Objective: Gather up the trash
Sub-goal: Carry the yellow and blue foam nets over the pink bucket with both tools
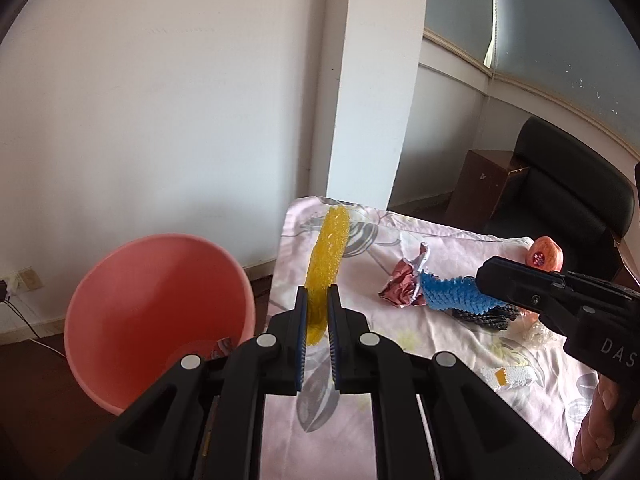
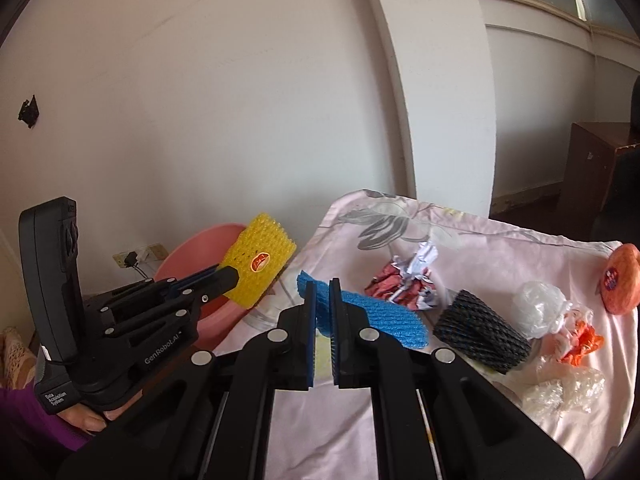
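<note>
With our left claw clamped on the yellow foam net and our right claw pinching the blue net, we should swing left over the pink bin before releasing.

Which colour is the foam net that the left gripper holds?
Yellow. The yellow foam net shows best in the right wrist view, in the left gripper.

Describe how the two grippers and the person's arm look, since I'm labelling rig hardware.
Both the left gripper and right gripper are matte black with silver pivot pins and blue finger pads. White "GenRobot.AI" lettering marks the left body. The person's sleeve is purple.
</note>
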{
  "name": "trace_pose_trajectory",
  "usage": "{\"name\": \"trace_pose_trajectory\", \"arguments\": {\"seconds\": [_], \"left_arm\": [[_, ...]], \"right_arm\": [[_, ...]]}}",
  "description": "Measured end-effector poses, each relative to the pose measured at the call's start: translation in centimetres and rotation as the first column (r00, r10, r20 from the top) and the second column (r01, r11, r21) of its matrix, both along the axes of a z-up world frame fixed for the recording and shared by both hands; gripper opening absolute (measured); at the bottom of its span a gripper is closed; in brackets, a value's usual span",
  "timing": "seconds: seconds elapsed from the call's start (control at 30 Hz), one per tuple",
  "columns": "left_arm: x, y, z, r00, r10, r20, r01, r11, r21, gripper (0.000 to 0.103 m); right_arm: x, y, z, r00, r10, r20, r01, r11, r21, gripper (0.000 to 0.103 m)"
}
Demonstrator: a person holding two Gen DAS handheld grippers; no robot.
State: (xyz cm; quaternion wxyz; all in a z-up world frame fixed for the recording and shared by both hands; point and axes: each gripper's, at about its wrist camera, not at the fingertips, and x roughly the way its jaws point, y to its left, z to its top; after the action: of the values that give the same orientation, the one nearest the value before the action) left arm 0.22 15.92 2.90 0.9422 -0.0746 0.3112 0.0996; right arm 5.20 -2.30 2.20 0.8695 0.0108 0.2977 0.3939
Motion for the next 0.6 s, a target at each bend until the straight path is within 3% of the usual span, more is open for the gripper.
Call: {"name": "trace_pose_trajectory", "arguments": {"seconds": [0.23,0.6], "left_arm": [[-2.0,4.0,0.1,0.993,0.119,0.001,-0.119,0.993,-0.003,0.009],[-5.4,9.5,-0.7,0.960,0.277,-0.039,-0.277,0.961,0.001,0.009]], "right_arm": [[-1.0,4.9,0.8,0.992,0.122,0.026,-0.122,0.993,-0.006,0.006],[-2.3,11.9,1.6,0.956,0.293,0.029,-0.294,0.956,0.013,0.006]]}}
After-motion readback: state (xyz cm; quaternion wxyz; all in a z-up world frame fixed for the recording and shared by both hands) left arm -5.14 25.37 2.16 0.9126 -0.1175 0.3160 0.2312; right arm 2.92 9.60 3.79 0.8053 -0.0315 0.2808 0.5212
